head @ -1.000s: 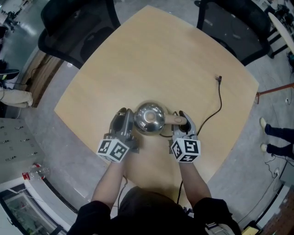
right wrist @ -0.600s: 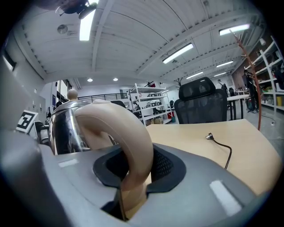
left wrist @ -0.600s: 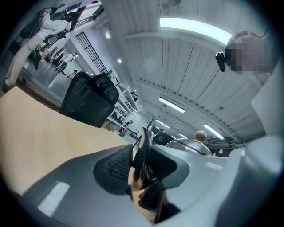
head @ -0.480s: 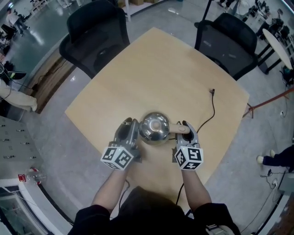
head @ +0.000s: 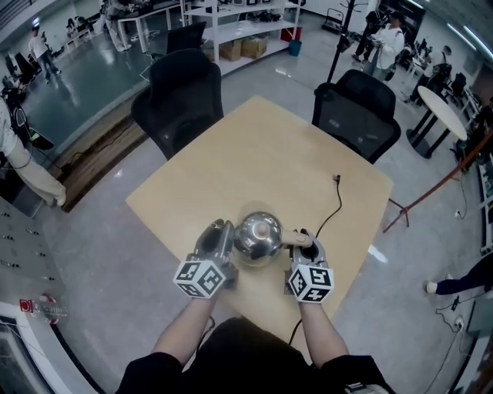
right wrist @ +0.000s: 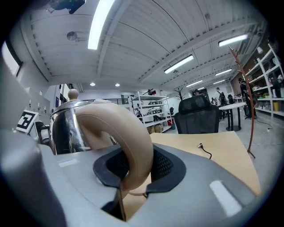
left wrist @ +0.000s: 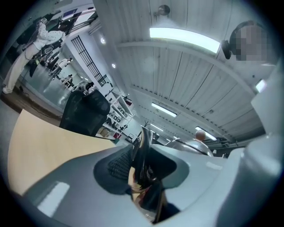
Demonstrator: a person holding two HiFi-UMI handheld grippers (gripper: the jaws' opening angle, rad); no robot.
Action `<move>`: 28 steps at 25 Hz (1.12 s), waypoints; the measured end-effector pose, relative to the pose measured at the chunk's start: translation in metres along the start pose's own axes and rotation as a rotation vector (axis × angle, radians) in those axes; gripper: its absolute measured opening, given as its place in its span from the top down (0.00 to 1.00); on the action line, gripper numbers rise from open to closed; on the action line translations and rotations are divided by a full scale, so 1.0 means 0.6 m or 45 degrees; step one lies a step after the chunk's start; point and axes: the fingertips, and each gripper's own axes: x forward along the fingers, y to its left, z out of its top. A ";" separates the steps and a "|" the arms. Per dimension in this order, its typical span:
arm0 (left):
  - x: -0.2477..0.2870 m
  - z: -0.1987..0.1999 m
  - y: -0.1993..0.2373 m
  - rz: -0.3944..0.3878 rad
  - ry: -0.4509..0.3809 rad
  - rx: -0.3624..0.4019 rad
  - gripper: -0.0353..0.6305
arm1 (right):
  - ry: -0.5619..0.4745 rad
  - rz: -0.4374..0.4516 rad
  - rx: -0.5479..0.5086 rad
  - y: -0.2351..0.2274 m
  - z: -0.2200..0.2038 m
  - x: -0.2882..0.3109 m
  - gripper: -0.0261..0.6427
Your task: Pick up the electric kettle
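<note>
The electric kettle (head: 258,237) hung between the two grippers over the near part of the pale wooden table (head: 254,146). From above it could not be told whether its base cleared the wood. The right gripper (head: 304,237) was clamped on the beige handle (right wrist: 131,133), whose loop filled the gap between its pads. The left gripper (head: 223,228) pinched the thin, shiny spout (left wrist: 144,146) on the opposite side.

A black cable (head: 330,208) lay on the table to the kettle's right. Its plug end pointed toward the far side, and the cord curved back close beside the right gripper. Two black office chairs stood at the table's far edges, one on the left (head: 181,96) and one on the right (head: 358,111). Beyond them were white shelving (head: 239,23), a small round white table (head: 437,104) and a standing person (head: 389,38). A plastic bottle (head: 46,308) lay on the floor, well apart to the left.
</note>
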 end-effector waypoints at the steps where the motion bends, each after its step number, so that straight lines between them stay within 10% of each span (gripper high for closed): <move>1: -0.007 0.003 -0.006 -0.011 -0.004 0.003 0.79 | -0.011 -0.004 -0.007 0.004 0.004 -0.010 0.83; 28: -0.165 -0.015 -0.132 -0.034 -0.035 0.068 0.80 | -0.079 0.010 0.008 0.017 0.006 -0.195 0.83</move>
